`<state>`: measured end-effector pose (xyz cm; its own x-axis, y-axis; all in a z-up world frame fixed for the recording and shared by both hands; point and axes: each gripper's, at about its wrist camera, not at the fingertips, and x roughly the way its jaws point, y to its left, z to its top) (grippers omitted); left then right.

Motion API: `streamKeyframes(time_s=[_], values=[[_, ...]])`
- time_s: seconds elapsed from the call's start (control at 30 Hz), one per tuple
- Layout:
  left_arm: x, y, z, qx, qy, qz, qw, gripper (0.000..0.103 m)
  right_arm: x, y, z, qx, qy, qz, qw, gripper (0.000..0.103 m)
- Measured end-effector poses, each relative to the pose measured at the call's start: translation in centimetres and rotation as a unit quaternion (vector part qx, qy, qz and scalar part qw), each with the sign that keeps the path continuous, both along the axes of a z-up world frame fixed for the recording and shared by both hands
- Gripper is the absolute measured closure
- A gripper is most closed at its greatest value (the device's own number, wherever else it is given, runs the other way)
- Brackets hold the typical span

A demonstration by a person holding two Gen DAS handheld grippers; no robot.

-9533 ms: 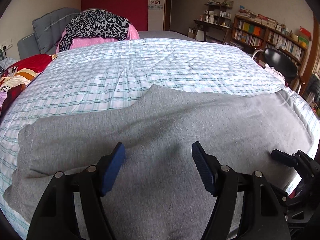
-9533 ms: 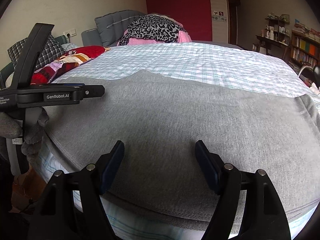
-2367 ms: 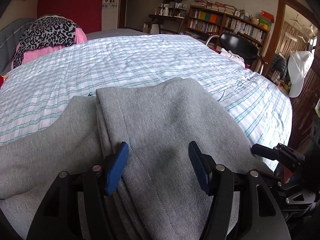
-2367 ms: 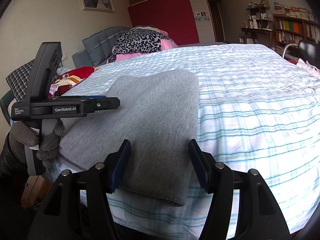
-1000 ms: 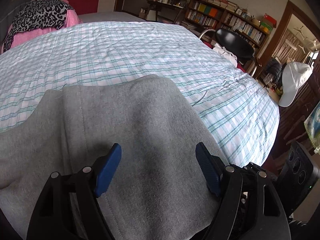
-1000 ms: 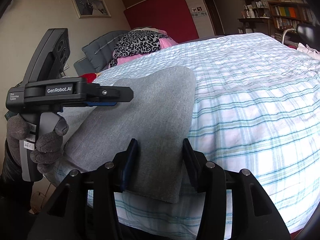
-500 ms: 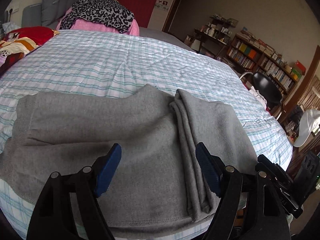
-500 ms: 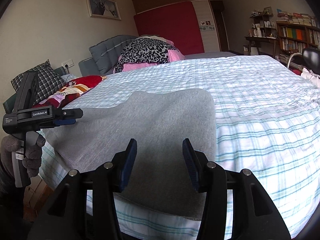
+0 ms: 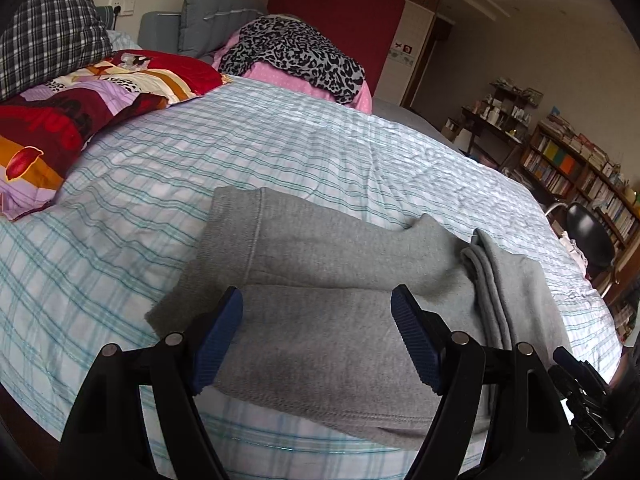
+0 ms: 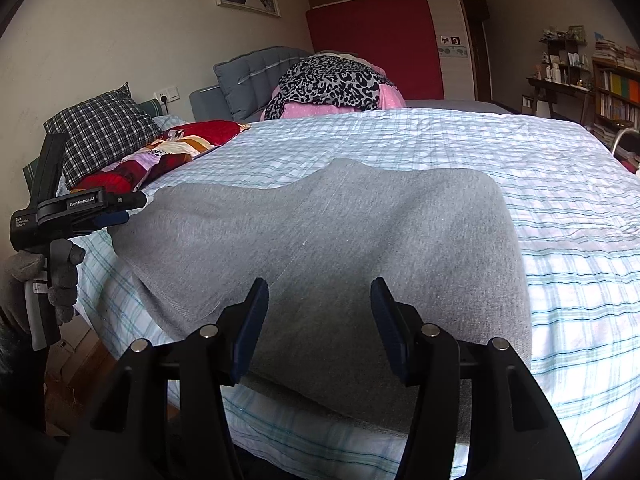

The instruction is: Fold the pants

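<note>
Grey pants [image 9: 320, 272] lie flat on the checked bed sheet near the front edge, with the leg ends folded over onto the right part [image 9: 516, 288]; the waistband end [image 9: 232, 216] is at the left. They also show in the right wrist view [image 10: 340, 232]. My left gripper [image 9: 316, 320] is open and empty just above the left half of the pants. My right gripper [image 10: 318, 312] is open and empty over the folded right part. The left gripper shows in the right wrist view [image 10: 80, 212], held in a gloved hand at the pants' left end.
The bed [image 9: 280, 148] has a plaid pillow [image 9: 48, 36], a red patterned pillow [image 9: 80, 96] and a leopard-print pile [image 9: 296, 52] at its head. A bookshelf [image 9: 580, 176] and a black chair [image 9: 588, 236] stand to the right.
The left gripper has moved left toward the waistband end, so the waistband now sits in front of it. The right gripper has stayed open over the folded part and pulled back slightly.
</note>
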<state>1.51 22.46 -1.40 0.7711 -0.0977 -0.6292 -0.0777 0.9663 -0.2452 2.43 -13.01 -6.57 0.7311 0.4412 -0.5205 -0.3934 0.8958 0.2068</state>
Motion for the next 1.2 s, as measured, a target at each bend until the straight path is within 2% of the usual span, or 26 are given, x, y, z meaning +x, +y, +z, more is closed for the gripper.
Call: streamKeyframes(time_s=[0.2, 0.27, 0.33, 0.43, 0.5, 0.9, 0.93, 1.03, 1.2], values=[[-0.7, 3.4, -0.5, 0.005, -0.007, 0.059, 0.9982, 0.027, 0.0, 1.0, 0.0, -0.004, 0.0, 0.005, 1.0, 0.048], [-0.5, 4.4, -0.9, 0.006, -0.005, 0.08, 0.9968, 0.023, 0.0, 1.1, 0.0, -0.006, 0.0, 0.006, 1.0, 0.048], [-0.3, 5.3, -1.7, -0.004, 0.003, 0.088, 0.9961, 0.023, -0.1, 1.1, -0.1, -0.006, 0.0, 0.006, 1.0, 0.048], [0.5, 6.2, -3.2, -0.047, 0.023, 0.073, 0.996, 0.023, -0.1, 1.2, -0.1, -0.007, 0.002, 0.006, 1.0, 0.048], [0.8, 6.5, -3.8, -0.068, 0.025, 0.068, 0.995, 0.019, 0.0, 1.2, -0.2, -0.007, 0.003, 0.005, 1.0, 0.048], [2.3, 5.5, -4.4, -0.084, 0.009, 0.014, 0.9963, 0.018, 0.2, 0.6, -0.5, 0.002, 0.008, 0.0, 1.0, 0.048], [2.3, 5.6, -4.4, -0.087, 0.008, 0.011, 0.9961, 0.02, 0.3, 0.4, -0.5, 0.003, 0.008, -0.001, 1.0, 0.048], [2.4, 5.6, -4.4, -0.085, 0.008, 0.016, 0.9962, 0.037, 0.3, 0.1, -0.6, 0.006, 0.009, -0.004, 1.0, 0.048], [2.4, 5.5, -4.5, -0.093, 0.004, 0.009, 0.9956, 0.045, 0.5, -0.2, -0.6, 0.009, 0.012, -0.007, 1.0, 0.048]])
